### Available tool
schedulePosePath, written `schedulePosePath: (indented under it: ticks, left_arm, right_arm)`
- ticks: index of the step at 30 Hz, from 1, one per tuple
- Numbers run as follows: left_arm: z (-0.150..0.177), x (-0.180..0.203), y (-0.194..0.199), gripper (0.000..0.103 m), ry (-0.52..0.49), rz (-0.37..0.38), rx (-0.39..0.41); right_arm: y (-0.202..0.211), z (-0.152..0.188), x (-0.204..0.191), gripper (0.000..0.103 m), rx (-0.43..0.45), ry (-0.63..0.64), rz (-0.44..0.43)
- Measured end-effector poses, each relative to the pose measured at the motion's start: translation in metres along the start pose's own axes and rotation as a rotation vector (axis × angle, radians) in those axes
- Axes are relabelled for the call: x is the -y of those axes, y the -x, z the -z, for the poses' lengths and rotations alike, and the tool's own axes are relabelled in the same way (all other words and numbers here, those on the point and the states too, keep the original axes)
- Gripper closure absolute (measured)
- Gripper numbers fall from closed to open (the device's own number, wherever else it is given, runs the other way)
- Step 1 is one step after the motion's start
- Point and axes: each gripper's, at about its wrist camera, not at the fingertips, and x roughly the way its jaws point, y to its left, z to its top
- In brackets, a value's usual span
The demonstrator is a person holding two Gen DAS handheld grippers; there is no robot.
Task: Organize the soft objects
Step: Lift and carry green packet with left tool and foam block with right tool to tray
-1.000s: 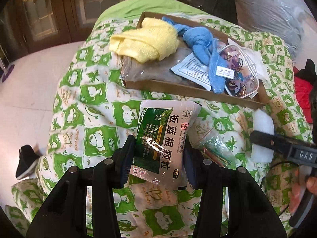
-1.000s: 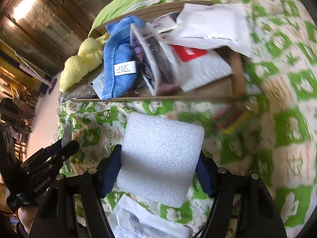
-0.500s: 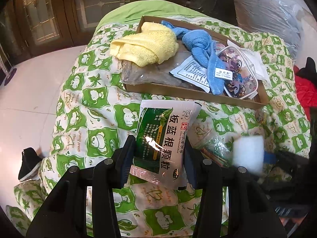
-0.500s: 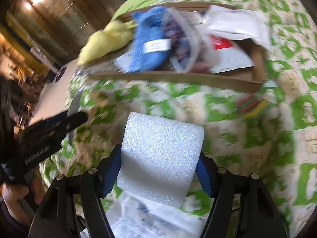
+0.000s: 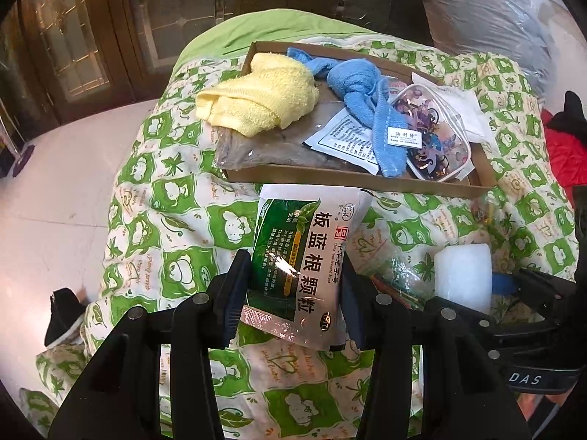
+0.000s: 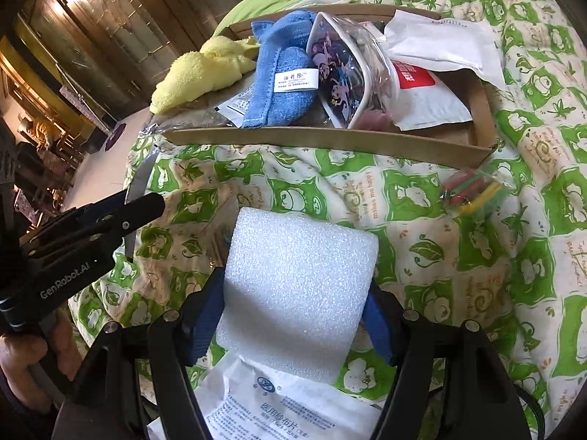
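Because both items look bound for the cardboard tray (image 5: 330,178) at the bed's far end, each tool carries one above the quilt (image 6: 440,256): the left tool (image 5: 293,289) is clamped on a green sachet (image 5: 304,256), the right tool (image 6: 293,304) on a white foam block (image 6: 299,289). The tray holds a yellow towel (image 5: 256,95), blue towel (image 5: 370,99), patterned pouch (image 5: 433,135) and paper packets (image 6: 436,42).
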Motion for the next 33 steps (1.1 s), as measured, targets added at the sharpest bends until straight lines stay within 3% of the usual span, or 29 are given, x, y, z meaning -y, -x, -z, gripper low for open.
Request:
schedulePosePath:
  ticks: [20, 28, 33]
  left_arm:
    - [0.001, 0.006, 0.011, 0.058, -0.045, -0.025, 0.063]
    - [-0.001, -0.002, 0.012, 0.058, -0.001, -0.01, 0.064]
    - [-0.001, -0.001, 0.014, 0.058, -0.005, -0.01, 0.068]
  right_arm:
    - [0.002, -0.003, 0.002, 0.034, 0.029, -0.022, 0.013]
    - [0.055, -0.029, 0.045, 0.034, 0.151, -0.141, 0.031]
    - [0.076, -0.038, 0.078, 0.034, 0.184, -0.218, 0.044]
